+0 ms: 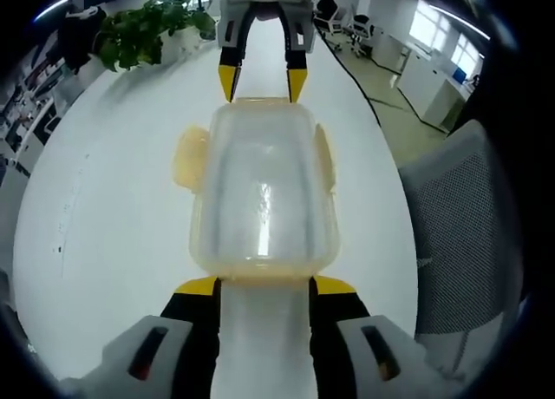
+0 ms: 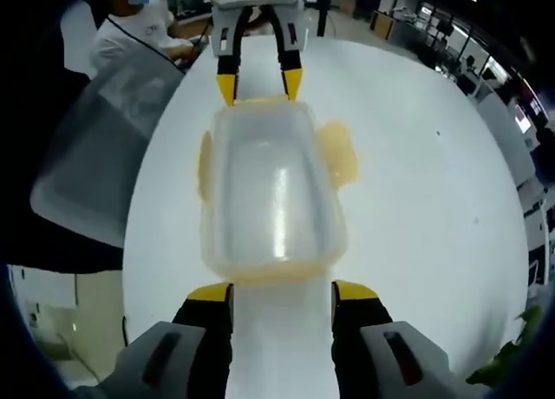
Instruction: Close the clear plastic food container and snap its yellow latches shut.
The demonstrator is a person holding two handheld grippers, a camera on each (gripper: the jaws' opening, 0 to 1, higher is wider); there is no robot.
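Container [image 1: 263, 191] lies dead ahead of both grippers, on the white table [image 1: 104, 208], its long axis running along the line that joins them. Each end of it faces one pair of jaws. In the left gripper view, the left gripper [image 1: 264, 288] has its yellow tips at the near end wall, spread to about the container's width, released and grasping nothing. The right gripper [image 1: 261, 76] shows at the far end, jaws likewise apart and empty, tips just at the rim. The right gripper view mirrors this, with the right gripper [image 2: 283, 291] near and the left gripper [image 2: 258, 80] far. Neither arm looks nearer than the other; whether any tip actually touches the plastic, I cannot tell.

Body and lid are clear, slightly cloudy plastic, smooth and glossy, with rounded corners and a highlight down the top. The lid appears already seated. The latches are translucent yellow flaps: one on each long side [image 1: 190, 156] [image 1: 323, 156] splays outward, unsnapped, and a yellow band runs along the near end. Side latches lie across the jaws' line, so a sideways approach seems needed.

A chair [image 1: 460, 217] and a plant [image 1: 152, 22] stand beside the table.
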